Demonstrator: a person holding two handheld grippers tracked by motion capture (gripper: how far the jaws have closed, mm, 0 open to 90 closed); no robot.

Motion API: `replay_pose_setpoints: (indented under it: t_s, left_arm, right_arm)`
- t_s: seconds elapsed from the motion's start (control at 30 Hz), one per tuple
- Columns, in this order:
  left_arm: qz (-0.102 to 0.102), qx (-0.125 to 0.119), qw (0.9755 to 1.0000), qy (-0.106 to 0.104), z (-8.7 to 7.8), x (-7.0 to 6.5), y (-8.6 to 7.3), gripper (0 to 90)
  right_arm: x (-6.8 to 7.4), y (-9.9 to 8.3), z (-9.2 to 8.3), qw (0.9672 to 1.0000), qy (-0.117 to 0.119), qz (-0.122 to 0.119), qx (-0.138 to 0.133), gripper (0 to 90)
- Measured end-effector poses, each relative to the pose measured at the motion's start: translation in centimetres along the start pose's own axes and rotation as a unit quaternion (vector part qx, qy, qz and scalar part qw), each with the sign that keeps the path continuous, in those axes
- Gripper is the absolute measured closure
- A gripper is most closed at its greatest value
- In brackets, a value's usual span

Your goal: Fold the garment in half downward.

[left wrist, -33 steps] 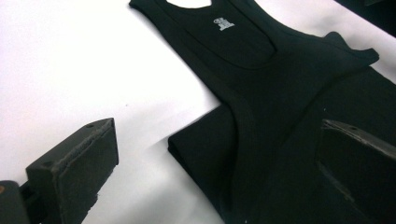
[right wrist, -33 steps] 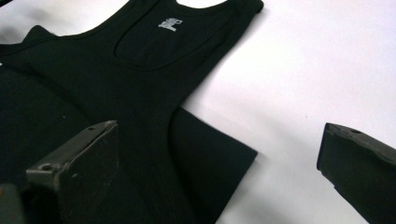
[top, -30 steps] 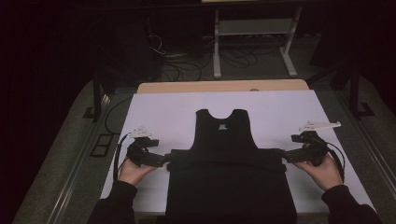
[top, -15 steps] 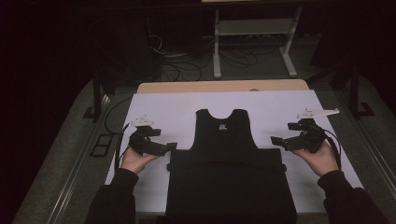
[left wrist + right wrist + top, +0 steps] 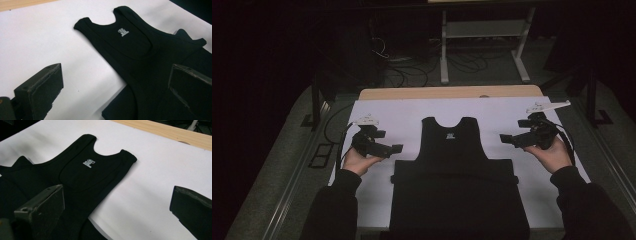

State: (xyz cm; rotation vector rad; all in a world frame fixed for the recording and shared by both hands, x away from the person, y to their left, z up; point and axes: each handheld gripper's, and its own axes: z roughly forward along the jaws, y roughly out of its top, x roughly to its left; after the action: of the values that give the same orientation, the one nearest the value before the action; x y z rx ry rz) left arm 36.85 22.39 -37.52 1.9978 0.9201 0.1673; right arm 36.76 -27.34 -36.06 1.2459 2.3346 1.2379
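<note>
A black sleeveless top (image 5: 457, 170) lies flat on the white table cover (image 5: 412, 117), neck toward the far edge, a small white label (image 5: 123, 32) inside the collar. Its lower part is folded into a wider block near the front edge. My left gripper (image 5: 396, 148) hovers just left of the garment, open, nothing between its jaws. My right gripper (image 5: 504, 138) hovers just right of it, also open and holding nothing. The top (image 5: 82, 175) lies ahead of the right gripper's jaws, and the label (image 5: 89, 162) reads clearly there.
A strip of bare wood tabletop (image 5: 452, 92) shows beyond the white cover. A white metal stand (image 5: 484, 40) and loose cables (image 5: 402, 70) sit on the dark floor behind the table. White cover lies bare on both sides of the garment.
Both grippers have let go of the garment's sides and moved outward and up, away from it. The top now lies still on the cover.
</note>
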Motion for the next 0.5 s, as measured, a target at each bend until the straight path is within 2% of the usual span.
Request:
replay_pose_setpoints:
  t_s: [0.17, 0.5]
  left_arm:
    - [-0.001, -0.007, 1.0000, -0.001, 0.1, 0.3, 0.8, 0.0]
    - [-0.004, -0.002, 1.0000, 0.004, 1.2, 1.1, 1.7, 0.0]
  right_arm:
    - [-0.3, 0.4, 0.3, 1.0000, 0.002, 0.000, 0.004, 0.0]
    - [-1.3, 1.3, 1.6, 0.9999, 0.005, 0.008, 0.007, 0.0]
